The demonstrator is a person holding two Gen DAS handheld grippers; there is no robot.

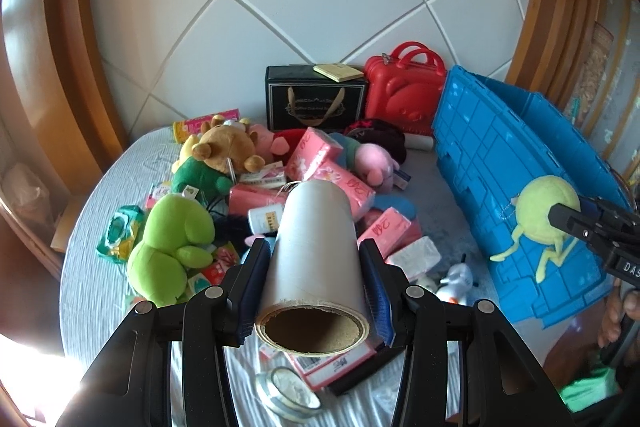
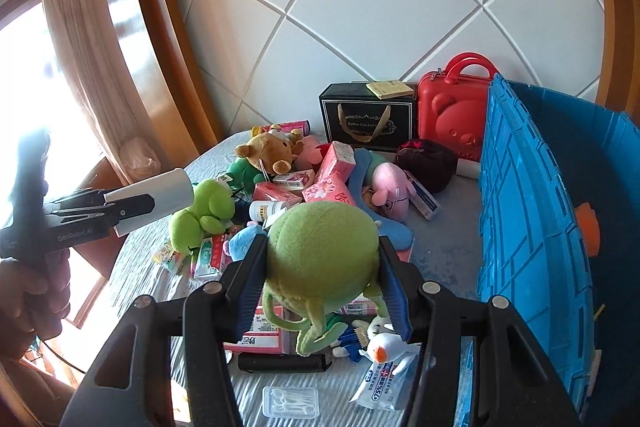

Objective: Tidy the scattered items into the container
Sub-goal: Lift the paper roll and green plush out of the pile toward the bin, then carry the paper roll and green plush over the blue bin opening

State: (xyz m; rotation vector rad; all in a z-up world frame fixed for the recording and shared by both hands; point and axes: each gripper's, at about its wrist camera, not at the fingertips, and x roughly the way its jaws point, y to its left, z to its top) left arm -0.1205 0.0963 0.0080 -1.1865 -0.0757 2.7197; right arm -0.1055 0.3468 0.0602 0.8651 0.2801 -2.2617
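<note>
Two tongs (image 1: 316,283) (image 2: 324,291) grip one roll (image 1: 316,251), one green plush (image 2: 320,247).

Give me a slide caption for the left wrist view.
Left gripper clamps a white roll above scattered plush toys and tissue packs, blue crate alongside.

Grey ribbed bedspread (image 2: 280,403) carries: blue plastic crate (image 2: 532,227), black gift box (image 2: 368,119), red bear-face case (image 2: 456,115), heap of plush toys and pink tissue packs (image 1: 316,163).
</note>
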